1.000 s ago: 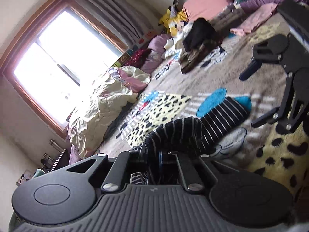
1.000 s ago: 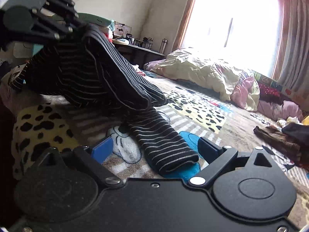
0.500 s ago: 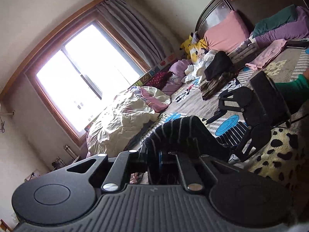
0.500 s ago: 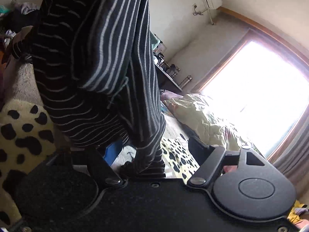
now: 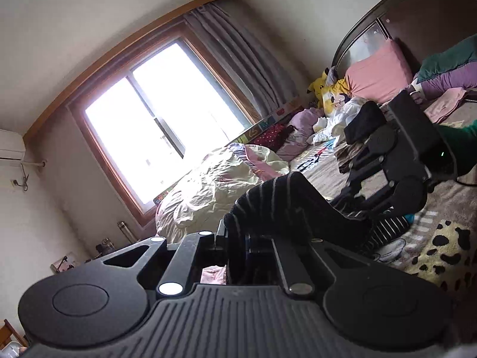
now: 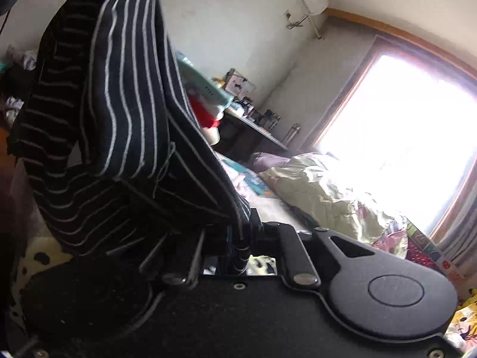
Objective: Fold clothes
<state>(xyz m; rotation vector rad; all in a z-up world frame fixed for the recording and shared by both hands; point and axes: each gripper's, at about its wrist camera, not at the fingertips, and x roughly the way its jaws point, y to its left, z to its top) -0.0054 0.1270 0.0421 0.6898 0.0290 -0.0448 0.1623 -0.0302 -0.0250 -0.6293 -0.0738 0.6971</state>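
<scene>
A black garment with thin white stripes (image 5: 292,205) stretches between both grippers above the bed. At the bottom of the left wrist view, my left gripper (image 5: 238,235) is shut on one bunched end of it. From the right, my right gripper (image 5: 357,201) reaches in, held by a hand in a green sleeve, and pinches the cloth farther along. In the right wrist view the right gripper (image 6: 241,238) is shut on a fold of the striped garment (image 6: 119,119), which rises up and to the left and fills that side. The far end of the cloth is hidden.
A spotted yellow and grey bedspread (image 5: 441,247) lies below. A crumpled pale quilt (image 5: 214,188) sits by the window. Loose clothes (image 5: 342,119), a pink pillow (image 5: 375,74) and plush toys crowd the headboard end. A cluttered desk (image 6: 256,128) stands against the wall.
The garment has been lifted off the bed. My right gripper, open a second ago, has moved in and shut on the cloth; both grippers have tilted upward.
</scene>
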